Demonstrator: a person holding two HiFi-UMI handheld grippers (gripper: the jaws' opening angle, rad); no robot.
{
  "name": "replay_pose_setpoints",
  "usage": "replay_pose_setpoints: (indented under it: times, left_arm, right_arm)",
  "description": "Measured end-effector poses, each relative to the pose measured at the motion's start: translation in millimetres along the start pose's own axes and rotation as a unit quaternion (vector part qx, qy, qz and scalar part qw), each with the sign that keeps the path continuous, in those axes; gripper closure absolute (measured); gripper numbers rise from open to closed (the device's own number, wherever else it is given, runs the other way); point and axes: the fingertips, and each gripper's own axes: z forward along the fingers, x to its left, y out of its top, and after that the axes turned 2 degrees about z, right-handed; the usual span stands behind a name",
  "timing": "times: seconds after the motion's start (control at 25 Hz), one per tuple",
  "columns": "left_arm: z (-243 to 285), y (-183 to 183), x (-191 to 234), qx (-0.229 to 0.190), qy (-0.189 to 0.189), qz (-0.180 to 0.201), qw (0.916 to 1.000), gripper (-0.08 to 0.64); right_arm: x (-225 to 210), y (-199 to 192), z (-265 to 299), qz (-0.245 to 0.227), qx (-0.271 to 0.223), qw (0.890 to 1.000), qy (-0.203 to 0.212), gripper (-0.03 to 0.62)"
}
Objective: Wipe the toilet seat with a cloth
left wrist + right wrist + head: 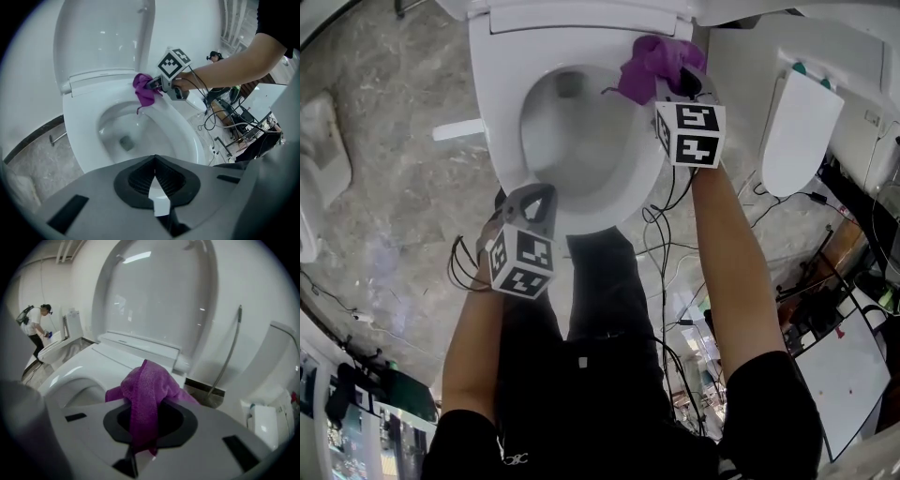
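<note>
The white toilet seat [502,112] is down, with its lid [159,291] standing upright behind it. My right gripper [673,82] is shut on a purple cloth [652,64], which it holds against the seat's back right part, near the hinge. In the right gripper view the cloth [147,390] bulges out between the jaws of that gripper [143,427] and hides the fingertips. My left gripper [534,202] hovers over the seat's front rim [187,136], shut and with nothing in it. The left gripper view shows the cloth [143,91] across the bowl.
Black cables [661,225] trail over the marble floor right of the bowl. Another white toilet [802,122] stands at the right. The person's black trousers [600,300] are right in front of the bowl. Far off at the left, a second person [35,322] bends over another toilet.
</note>
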Motion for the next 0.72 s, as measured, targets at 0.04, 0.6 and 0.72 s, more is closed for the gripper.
replay_pose_setpoints:
  times: [0.04,0.6,0.72]
  left_arm:
    - [0.2,0.6,-0.8,0.000,0.000,0.001,1.0000,0.552]
    - [6.7,2.4,-12.4,0.014,-0.007,0.020,0.9997,0.552]
    - [7.8,0.6,-15.8,0.018,-0.010,0.024,0.9995,0.552]
  right_arm:
    - [-13.7,-4.0,-2.7,0.025,0.000,1.000,-0.012,0.529]
    - [13.1,-25.6,-20.3,0.001,-0.015,0.998,0.061,0.529]
    - [22.3,-36.7,-27.2,-0.016,0.002,0.997,0.076,0.529]
